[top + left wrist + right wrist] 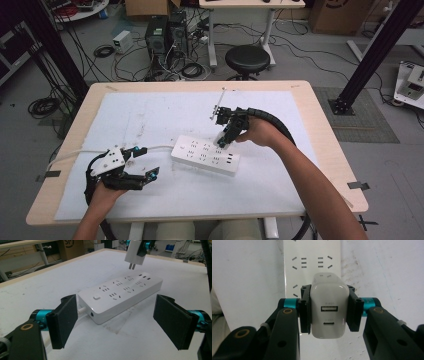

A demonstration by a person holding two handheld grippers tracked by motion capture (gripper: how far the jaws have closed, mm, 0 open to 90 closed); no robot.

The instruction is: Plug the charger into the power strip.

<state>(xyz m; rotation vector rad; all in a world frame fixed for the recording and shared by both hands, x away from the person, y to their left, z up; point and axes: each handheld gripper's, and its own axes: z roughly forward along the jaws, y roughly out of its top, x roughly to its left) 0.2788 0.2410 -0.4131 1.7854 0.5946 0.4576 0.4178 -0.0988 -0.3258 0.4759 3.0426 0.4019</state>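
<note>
Showing a plug-in step under way, the figure takes the power strip [205,155] as its landmark. Beneath the strip lies the table [320,125], covered by a white sheet [150,115] that gives a flat, plain surface on which the strip rests with its sockets facing up. The strip sits slantwise near the middle of the sheet, and its white cord [75,152] leaves the end nearer the person's left and runs off toward the table edge on that side.

Just off that cord end, low over the sheet, the left gripper [142,165] points along the strip. Its jaws stand wide apart and hold nothing; in the left gripper view the strip's end, with its switch [96,297], lies between and beyond the two pads [65,320]. This placement probably readies the gripper to brace the strip against the push of insertion.

Above the far half of the strip, the right gripper [223,137] is clamped on a white charger [327,307], its pads pressing the charger's two flat sides. The charger's port face looks back at the right gripper's camera, so its two prongs [132,265] point down at the sockets. The prongs hang clear of the strip, not yet seated; by this reading, the grip on the sides leaves the prong face free to enter a socket.
</note>
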